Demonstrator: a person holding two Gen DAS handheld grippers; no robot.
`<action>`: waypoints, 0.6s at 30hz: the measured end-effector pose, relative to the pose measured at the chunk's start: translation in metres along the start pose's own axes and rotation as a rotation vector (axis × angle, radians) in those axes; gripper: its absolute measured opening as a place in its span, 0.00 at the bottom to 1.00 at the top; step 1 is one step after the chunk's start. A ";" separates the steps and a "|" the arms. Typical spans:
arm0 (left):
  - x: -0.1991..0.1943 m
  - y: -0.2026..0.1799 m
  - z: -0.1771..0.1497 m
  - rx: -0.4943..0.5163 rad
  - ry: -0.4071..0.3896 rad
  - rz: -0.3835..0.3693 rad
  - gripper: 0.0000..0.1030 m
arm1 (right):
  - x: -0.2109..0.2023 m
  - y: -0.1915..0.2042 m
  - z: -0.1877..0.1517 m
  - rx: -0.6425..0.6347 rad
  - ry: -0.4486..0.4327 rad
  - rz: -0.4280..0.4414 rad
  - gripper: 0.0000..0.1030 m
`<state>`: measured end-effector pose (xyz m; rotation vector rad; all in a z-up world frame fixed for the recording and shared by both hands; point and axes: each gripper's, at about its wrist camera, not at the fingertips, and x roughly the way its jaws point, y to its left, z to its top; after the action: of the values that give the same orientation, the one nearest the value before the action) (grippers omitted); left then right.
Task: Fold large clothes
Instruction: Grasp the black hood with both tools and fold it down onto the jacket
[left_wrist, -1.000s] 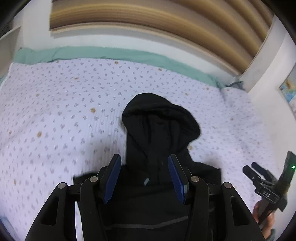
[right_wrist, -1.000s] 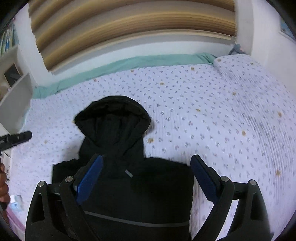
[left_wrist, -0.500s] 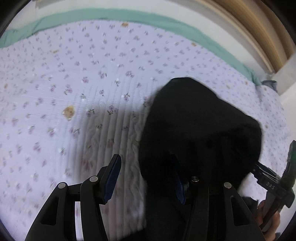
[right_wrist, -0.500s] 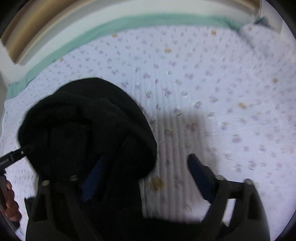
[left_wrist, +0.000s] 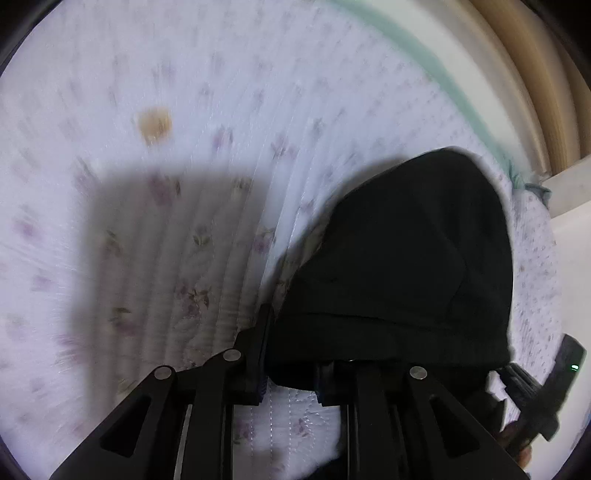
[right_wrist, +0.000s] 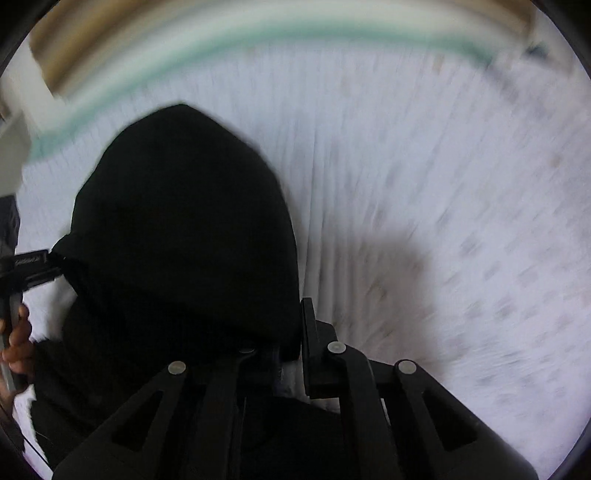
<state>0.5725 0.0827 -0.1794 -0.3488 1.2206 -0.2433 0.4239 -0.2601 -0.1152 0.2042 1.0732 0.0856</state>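
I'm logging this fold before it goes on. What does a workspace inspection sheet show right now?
Surface: floral quilted bedspread, pale, with a brownish spot.
Job's things: black hoodie lying on the bedspread, hood towards the wall.
Clutter: nothing seen.
Grippers: left hand-held gripper and right hand-held gripper have just closed, each pinching the hood's base, one on each side.
Cables: thin dark cord at the right view's lower left edge.
Surroundings: green sheet edge, wooden slats.

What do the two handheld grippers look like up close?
The left gripper and right gripper match: matte black plastic frames with triangular cutouts, round silver pivot pins and dark blue pads on the fingers. Seen from the left wrist, the right gripper's body shows a small green light.
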 end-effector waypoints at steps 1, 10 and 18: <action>-0.002 0.000 0.000 0.009 -0.006 -0.014 0.19 | 0.012 -0.003 -0.003 0.004 0.024 0.012 0.07; -0.083 -0.012 -0.016 0.186 -0.096 0.017 0.42 | -0.044 -0.031 -0.012 0.014 0.029 0.109 0.53; -0.121 -0.077 0.017 0.276 -0.209 -0.141 0.42 | -0.099 -0.011 0.035 -0.030 -0.139 0.190 0.68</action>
<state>0.5492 0.0585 -0.0395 -0.2139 0.9429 -0.4796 0.4068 -0.2921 -0.0160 0.2807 0.9122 0.2553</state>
